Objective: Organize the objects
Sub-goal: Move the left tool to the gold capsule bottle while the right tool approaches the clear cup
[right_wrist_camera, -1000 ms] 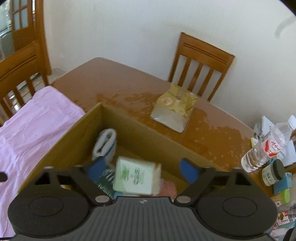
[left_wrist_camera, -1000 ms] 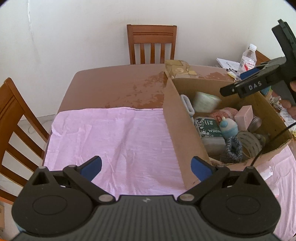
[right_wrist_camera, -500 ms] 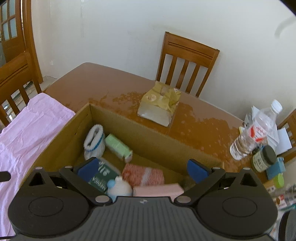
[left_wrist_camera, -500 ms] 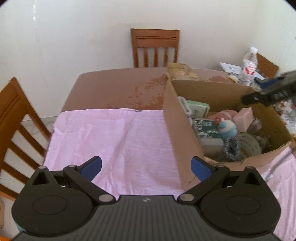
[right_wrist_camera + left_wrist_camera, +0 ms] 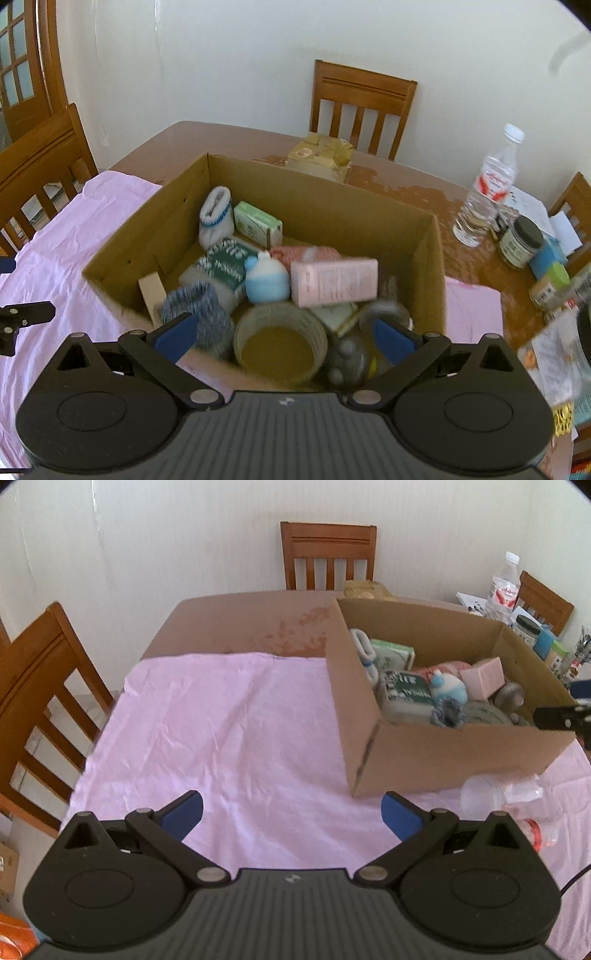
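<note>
An open cardboard box (image 5: 332,206) stands on the pink cloth (image 5: 229,720). Inside lie a green-and-white carton (image 5: 258,223), a rolled white sock (image 5: 216,216), a dark green packet (image 5: 221,266), a small blue-and-white bottle (image 5: 266,280), a pink carton (image 5: 334,282), a tape roll (image 5: 280,343) and a grey-blue scrunchie (image 5: 199,314). My right gripper (image 5: 288,338) hovers open over the box's near edge and holds nothing. My left gripper (image 5: 291,808) is open and empty above the cloth, left of the box (image 5: 443,760).
A clear plastic bottle (image 5: 498,797) lies on the cloth in front of the box. Behind the box sit a yellow wrapped packet (image 5: 321,160), a water bottle (image 5: 487,192) and a dark-lidded jar (image 5: 521,242) among clutter. Wooden chairs (image 5: 327,555) stand around the table (image 5: 240,624).
The green-and-white carton left my right gripper and now lies in the box. The right gripper opened wider and drew back toward the box's near edge. The left gripper also backed away.
</note>
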Tool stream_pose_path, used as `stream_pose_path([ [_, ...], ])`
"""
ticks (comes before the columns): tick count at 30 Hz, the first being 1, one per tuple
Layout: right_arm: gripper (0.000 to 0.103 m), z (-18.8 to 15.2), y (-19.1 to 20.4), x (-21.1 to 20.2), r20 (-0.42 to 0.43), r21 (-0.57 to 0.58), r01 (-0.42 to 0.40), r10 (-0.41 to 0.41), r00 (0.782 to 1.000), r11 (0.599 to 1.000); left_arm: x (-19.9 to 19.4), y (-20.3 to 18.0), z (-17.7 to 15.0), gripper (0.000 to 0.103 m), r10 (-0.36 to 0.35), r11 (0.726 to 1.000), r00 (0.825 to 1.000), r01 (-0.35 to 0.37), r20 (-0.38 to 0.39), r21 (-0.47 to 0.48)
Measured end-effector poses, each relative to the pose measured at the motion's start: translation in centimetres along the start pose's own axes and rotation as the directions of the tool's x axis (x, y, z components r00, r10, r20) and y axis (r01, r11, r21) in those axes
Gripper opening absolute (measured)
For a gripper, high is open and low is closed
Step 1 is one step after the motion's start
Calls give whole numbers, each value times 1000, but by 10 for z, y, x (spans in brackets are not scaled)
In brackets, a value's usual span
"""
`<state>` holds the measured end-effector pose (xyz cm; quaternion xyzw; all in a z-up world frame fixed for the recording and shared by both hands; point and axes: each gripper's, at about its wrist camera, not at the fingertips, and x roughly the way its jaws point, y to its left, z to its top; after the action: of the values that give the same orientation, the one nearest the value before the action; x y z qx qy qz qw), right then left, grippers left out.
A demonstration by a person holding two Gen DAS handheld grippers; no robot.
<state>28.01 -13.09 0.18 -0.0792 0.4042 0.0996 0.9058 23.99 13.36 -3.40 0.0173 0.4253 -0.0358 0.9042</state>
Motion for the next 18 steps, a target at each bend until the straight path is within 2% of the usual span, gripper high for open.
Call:
stream_pose_path([
  [6,103,-33,-4,-8,-7,36,27,-27,1000,999,-2,-22,-9,102,-16,1000,1000,16,-4,11],
  [18,103,-92,-40,-12,-100,100,102,-92,991,990,1,-85,-23,102,-119,990,992,122,-52,72],
])
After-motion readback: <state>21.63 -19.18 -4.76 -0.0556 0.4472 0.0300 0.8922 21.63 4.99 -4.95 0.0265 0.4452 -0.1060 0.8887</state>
